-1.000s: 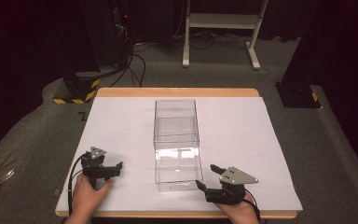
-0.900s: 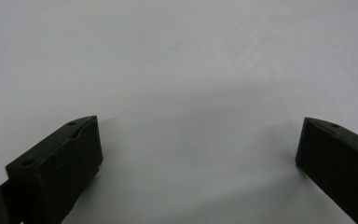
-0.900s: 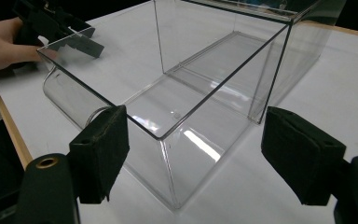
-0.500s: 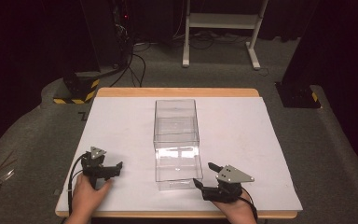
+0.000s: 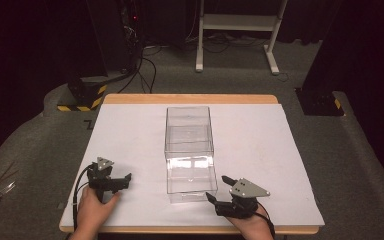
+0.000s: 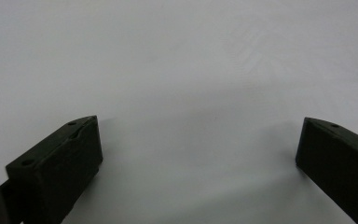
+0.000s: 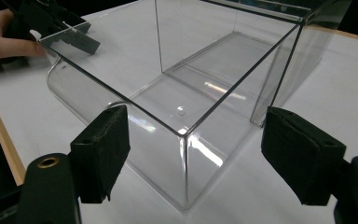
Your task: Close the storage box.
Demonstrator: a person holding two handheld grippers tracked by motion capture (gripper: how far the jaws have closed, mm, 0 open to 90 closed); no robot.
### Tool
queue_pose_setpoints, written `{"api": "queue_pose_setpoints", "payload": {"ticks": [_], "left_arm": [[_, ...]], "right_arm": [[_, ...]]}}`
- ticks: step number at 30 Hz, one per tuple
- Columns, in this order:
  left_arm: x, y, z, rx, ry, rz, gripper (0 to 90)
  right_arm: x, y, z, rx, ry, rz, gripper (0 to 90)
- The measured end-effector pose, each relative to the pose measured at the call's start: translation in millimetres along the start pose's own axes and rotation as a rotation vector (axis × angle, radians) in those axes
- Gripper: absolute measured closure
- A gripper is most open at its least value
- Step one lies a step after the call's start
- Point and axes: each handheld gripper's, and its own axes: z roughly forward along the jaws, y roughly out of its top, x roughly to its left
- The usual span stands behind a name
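Edged a little further toward centre-frame since a second ago — right gripper [image 5: 219, 189], jaws spread wide, nearly framing the near corner of the clear box [image 5: 190, 150] without touching it. Box standing mid-frame on the white sheet [image 5: 260, 145], open at the top, a second clear section behind it. Left gripper [image 6: 198, 149] low at lower left, jaws also wide apart, nothing between them. Likely trouble — pads skating on slick acrylic, or a one-sided nudge skewing the box.
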Motion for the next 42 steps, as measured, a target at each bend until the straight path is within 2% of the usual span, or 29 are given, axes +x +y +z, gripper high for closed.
{"api": "queue_pose_setpoints", "payload": {"ticks": [5,10,26,42], "left_arm": [[0.0,0.0,0.0,0.0,0.0,0.0,0.5],[0.0,0.0,0.0,0.0,0.0,0.0,0.6],[0.0,0.0,0.0,0.001,0.0,-0.001,0.6],[0.0,0.0,0.0,0.0,0.0,-0.001,0.6]], "right_arm": [[-0.1,0.3,3.3,0.008,-0.003,0.005,23.6],[3.0,1.6,8.4,0.014,-0.007,-0.01,23.3],[3.3,4.4,15.3,0.014,-0.031,0.002,23.1],[0.5,11.6,23.6,0.022,-0.065,0.006,15.7]]}}
